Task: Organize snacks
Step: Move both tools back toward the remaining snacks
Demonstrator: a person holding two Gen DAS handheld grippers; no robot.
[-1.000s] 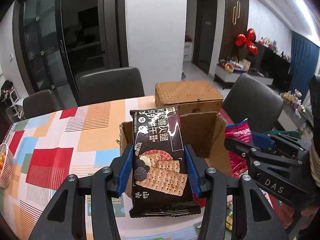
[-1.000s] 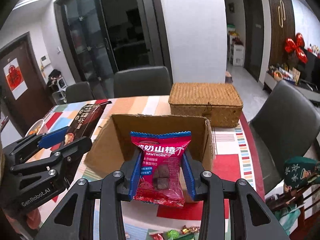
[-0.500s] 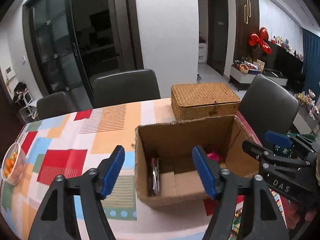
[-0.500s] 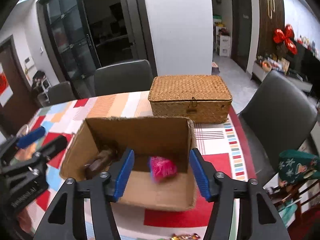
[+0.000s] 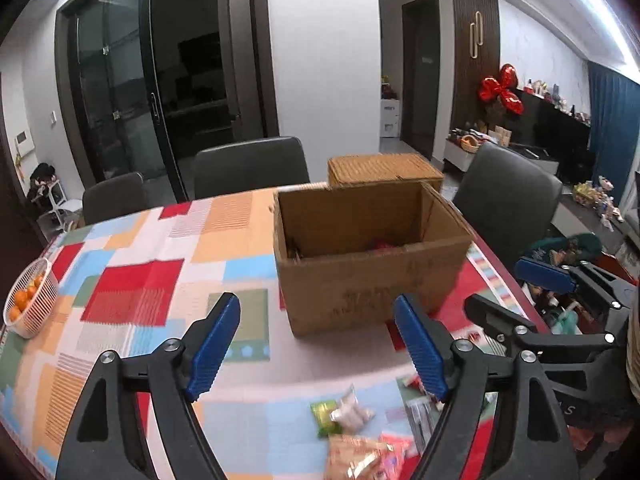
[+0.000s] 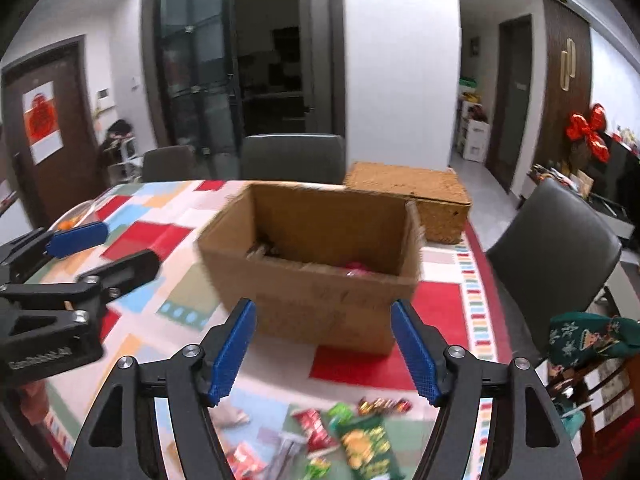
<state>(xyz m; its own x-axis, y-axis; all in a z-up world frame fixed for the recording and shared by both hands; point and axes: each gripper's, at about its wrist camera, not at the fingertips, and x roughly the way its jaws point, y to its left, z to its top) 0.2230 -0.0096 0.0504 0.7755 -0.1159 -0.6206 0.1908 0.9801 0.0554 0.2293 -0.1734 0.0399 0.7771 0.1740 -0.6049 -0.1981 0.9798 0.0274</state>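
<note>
An open cardboard box stands on the patchwork tablecloth; it also shows in the right wrist view. A pink snack packet lies inside it, mostly hidden by the front wall. My left gripper is open and empty, on the near side of the box and apart from it. My right gripper is open and empty, also on the near side. Several loose snack packets lie on the table under the grippers, with a green one in the left wrist view.
A wicker basket with a lid sits behind the box. A white basket of oranges stands at the table's left edge. Dark chairs surround the table. The right gripper is beside the left one.
Both grippers let go of their packets into the box, opened wide and pulled back and down toward the near table edge. The loose snacks have come into view.
</note>
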